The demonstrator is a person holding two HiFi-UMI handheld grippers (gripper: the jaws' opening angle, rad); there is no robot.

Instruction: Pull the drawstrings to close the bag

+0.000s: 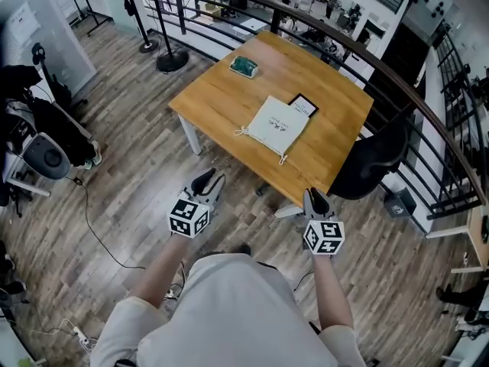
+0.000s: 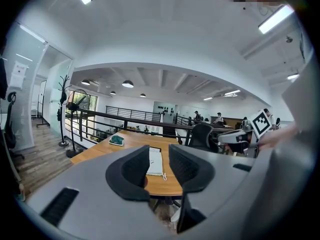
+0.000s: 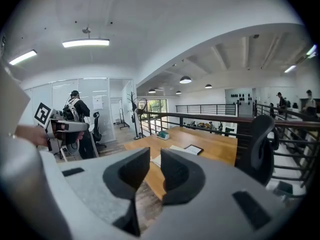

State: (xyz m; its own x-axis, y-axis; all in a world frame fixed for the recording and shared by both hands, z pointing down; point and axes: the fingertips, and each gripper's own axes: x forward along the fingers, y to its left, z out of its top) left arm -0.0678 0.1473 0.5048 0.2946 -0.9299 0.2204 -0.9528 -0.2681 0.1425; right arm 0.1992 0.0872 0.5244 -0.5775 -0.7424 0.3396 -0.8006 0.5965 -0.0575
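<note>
1. Bag (image 1: 279, 125): white and flat, it lies on the wooden counter (image 1: 221, 98), toward the counter's near right side.
2. Drawstrings (image 1: 283, 157): short cord ends stick out at both ends of the bag edge that faces the person and rest on the counter. Neither is touched by anything.
3. A black-framed tablet (image 1: 303, 105) lies just beyond the bag, touching or slightly under its far corner; which one cannot be told.
4. A green thing (image 1: 244, 66) sits near the counter's far edge, well apart from the bag.
5. A black chair (image 1: 374, 159) stands at the counter's right side, against a dark railing (image 1: 428, 121).
6. Left gripper (image 2: 159, 151): its jaws stand apart with nothing between them. Through the gap the bag shows far off on the counter.
7. Right gripper (image 3: 155, 154): its jaws stand apart by a narrower gap, also with nothing held. The counter edge and the floor (image 1: 137, 197) show through the gap.
8. In the head view both grippers are held in front of the person over the plank floor. They are short of the counter's near edge, well apart from the bag, and point toward it.
9. The left one is in front of the counter's near left side, and the right one is close to the counter's near corner.
</note>
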